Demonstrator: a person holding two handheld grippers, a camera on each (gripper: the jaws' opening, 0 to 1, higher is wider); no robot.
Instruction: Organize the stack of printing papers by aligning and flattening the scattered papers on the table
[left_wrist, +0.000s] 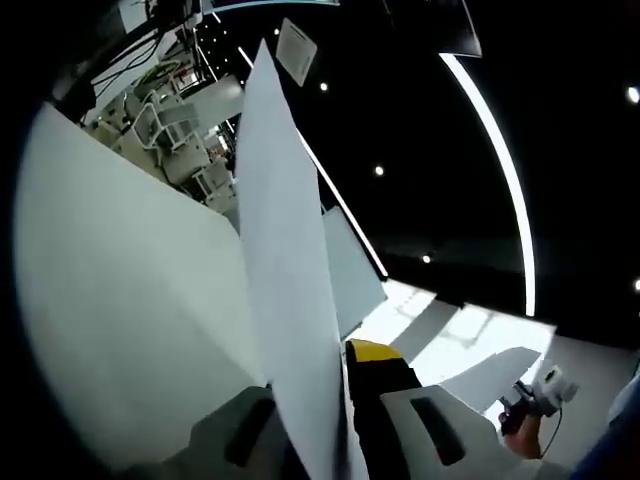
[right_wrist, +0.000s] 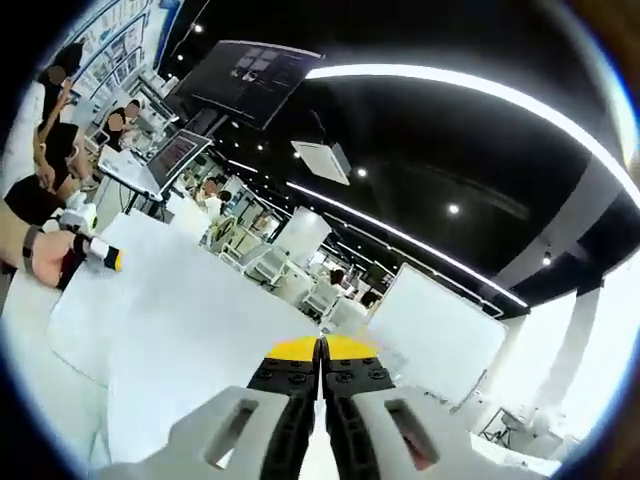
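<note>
Papers (right_wrist: 190, 320), a broad white stack, spread from 9 to 6 o'clock in the right gripper view; in the left gripper view they stood edge-on, rising toward 12. The left gripper (left_wrist: 335, 420) clamped them between its jaws. The right gripper (right_wrist: 321, 375) had its jaws together, apparently pinching the sheet edge.

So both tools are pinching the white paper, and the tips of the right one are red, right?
Not red: the right gripper view shows the right tool with yellow tips. The rest holds: it is closed on the white paper, and the left tool grips a sheet too.
</note>
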